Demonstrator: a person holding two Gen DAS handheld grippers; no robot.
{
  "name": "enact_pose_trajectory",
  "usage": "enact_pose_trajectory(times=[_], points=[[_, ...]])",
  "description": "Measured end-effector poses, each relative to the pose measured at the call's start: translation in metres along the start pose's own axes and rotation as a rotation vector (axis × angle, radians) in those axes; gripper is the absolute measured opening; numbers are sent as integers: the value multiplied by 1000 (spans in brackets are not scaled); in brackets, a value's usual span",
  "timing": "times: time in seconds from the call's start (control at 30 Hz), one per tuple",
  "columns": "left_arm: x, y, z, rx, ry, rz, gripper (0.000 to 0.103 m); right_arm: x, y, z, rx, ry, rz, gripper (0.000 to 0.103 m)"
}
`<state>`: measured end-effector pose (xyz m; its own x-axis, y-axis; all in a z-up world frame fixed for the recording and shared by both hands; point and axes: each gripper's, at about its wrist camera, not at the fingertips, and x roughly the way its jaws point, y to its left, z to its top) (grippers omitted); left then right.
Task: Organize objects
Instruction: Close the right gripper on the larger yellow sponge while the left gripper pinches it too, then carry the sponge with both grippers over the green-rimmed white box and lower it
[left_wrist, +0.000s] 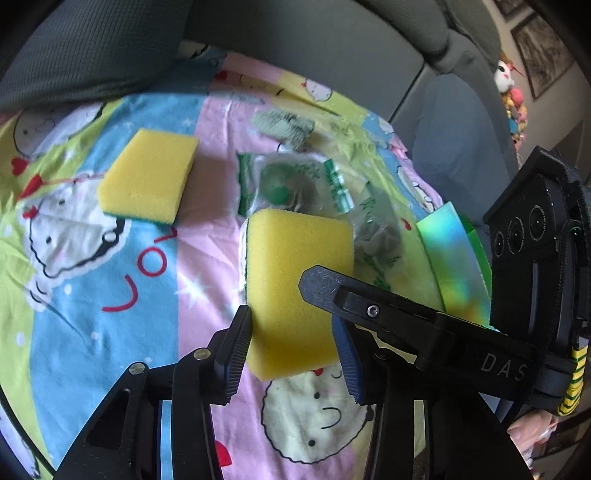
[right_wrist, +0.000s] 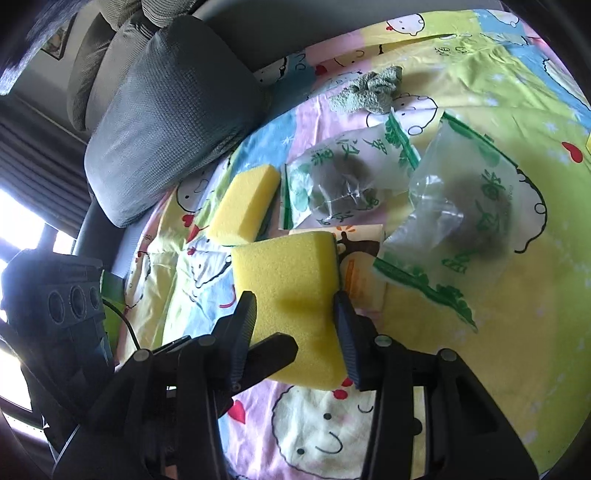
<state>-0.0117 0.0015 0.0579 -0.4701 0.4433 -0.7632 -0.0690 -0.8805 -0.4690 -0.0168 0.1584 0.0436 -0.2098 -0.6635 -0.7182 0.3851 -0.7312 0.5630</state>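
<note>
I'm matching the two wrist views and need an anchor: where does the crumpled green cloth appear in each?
Left wrist view: the green cloth lies upper centre, beyond the plastic bags.
Right wrist view: the cloth lies upper centre-right, above the bags.
Shared landmark: the loose yellow sponge lying flat on the cartoon sheet, left of the bags in both.

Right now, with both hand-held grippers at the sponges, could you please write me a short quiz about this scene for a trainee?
1. How many yellow sponges lie on the cartoon sheet?
2. True or false: the left hand-held gripper and the right hand-held gripper grip the same sponge.
3. What lies beyond the two plastic bags, seen from the grippers? A) a grey-green cloth B) a cup C) a book

Key: 1. two; 2. true; 3. A
</note>
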Motion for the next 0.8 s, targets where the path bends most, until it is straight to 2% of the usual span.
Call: enact_pose_trajectory(times=[0.1, 0.4, 0.57, 0.8], points=[[-18, -16, 1, 44, -65, -24, 45, -15, 6, -1, -22, -45, 15, 44], [-71, -90, -8, 208, -258, -77, 45, -105, 29, -14, -121, -265, 22, 47], [-77, -132, -14, 290, -311, -98, 45, -154, 22, -27, -130, -383, 17, 50], [-64, -186, -22, 378, -320, -141, 45, -204, -5, -43, -101, -483, -47, 52]])
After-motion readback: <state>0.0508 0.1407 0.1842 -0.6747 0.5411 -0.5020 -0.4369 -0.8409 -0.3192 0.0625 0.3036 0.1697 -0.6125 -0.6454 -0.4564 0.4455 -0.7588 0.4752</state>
